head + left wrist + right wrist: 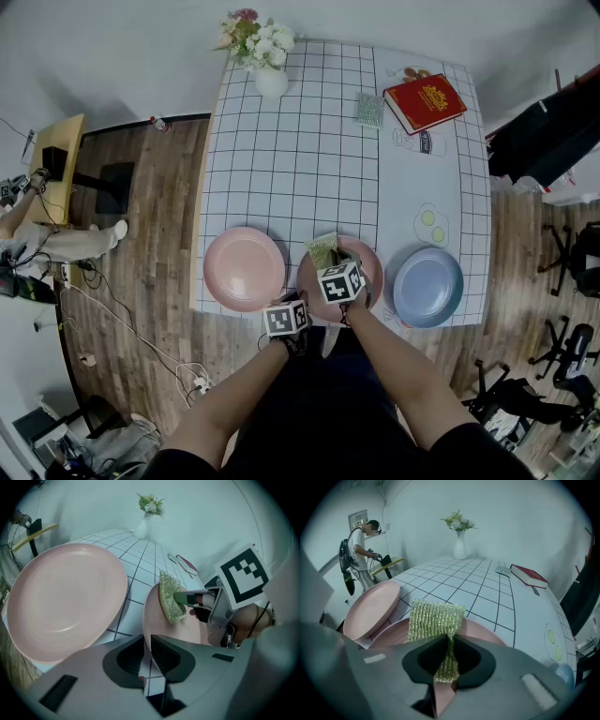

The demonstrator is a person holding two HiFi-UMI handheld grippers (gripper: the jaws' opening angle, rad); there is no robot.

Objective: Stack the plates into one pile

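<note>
Head view shows three plates in a row along the near edge of the table (pixel 309 159): a left pink plate (pixel 244 269), a middle pink plate (pixel 373 272) and a blue plate (pixel 427 286) at the right. They lie side by side, none resting on another, so no stacking is done yet.

The left gripper (pixel 146 641) is clamped on the near rim of the middle pink plate. The rim passes between its jaws, which are closed onto it. The right gripper (pixel 450 641) pinches a green scouring cloth (pixel 436 618). Its jaws are closed on the cloth's lower part, and the rest of the cloth stands up over the middle pink plate. Contact between cloth and plate surface cannot be confirmed.

Step in hand, as judged: wiping the middle pink plate while the left gripper steadies it, a preparatory step before stacking. The next move calls for setting the scouring cloth on the table clear of the plates. One plate is then lifted by its rim and lowered level onto a neighbour. A rim grip is narrow, so the plate may tilt.

Count:
- Plates: three (two pink, one blue).
- Scouring cloths: two, one held and a second scouring cloth (pixel 370 110) at the far right.
- Red book (pixel 424 101): one, just beside the second scouring cloth.
- Vase of flowers (pixel 270 80): one, far left.
- Grippers: two.
</note>
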